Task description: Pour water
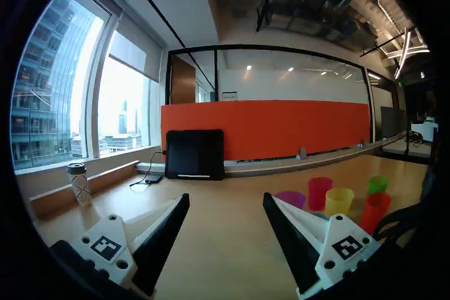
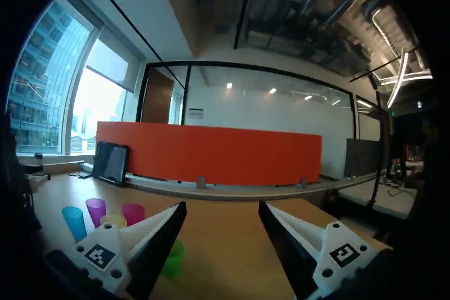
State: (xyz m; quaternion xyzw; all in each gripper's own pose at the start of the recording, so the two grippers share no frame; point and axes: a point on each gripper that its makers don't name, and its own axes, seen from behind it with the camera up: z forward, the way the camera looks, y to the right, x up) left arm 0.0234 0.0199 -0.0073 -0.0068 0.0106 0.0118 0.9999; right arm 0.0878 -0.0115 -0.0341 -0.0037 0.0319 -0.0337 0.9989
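Several coloured plastic cups stand together on the wooden table [image 1: 225, 243]. In the left gripper view they are to the right: purple cup [image 1: 291, 198], pink cup [image 1: 319, 192], yellow cup [image 1: 339, 201], green cup [image 1: 377, 184], orange cup [image 1: 375, 211]. My left gripper [image 1: 225, 197] is open and holds nothing, short of the cups. In the right gripper view the cups lie low on the left: blue cup [image 2: 74, 222], purple cup [image 2: 95, 211], yellow cup [image 2: 114, 220], pink cup [image 2: 133, 213], green cup [image 2: 173, 258] beside the left finger. My right gripper [image 2: 222, 205] is open above the table, nothing between its fingers.
A dark tablet [image 1: 194, 153] leans at the table's back, with a cable beside it. A lidded glass jar [image 1: 79, 183] stands at the far left by the window ledge. An orange partition [image 1: 264, 128] runs behind the table. Another desk [image 2: 382, 196] lies to the right.
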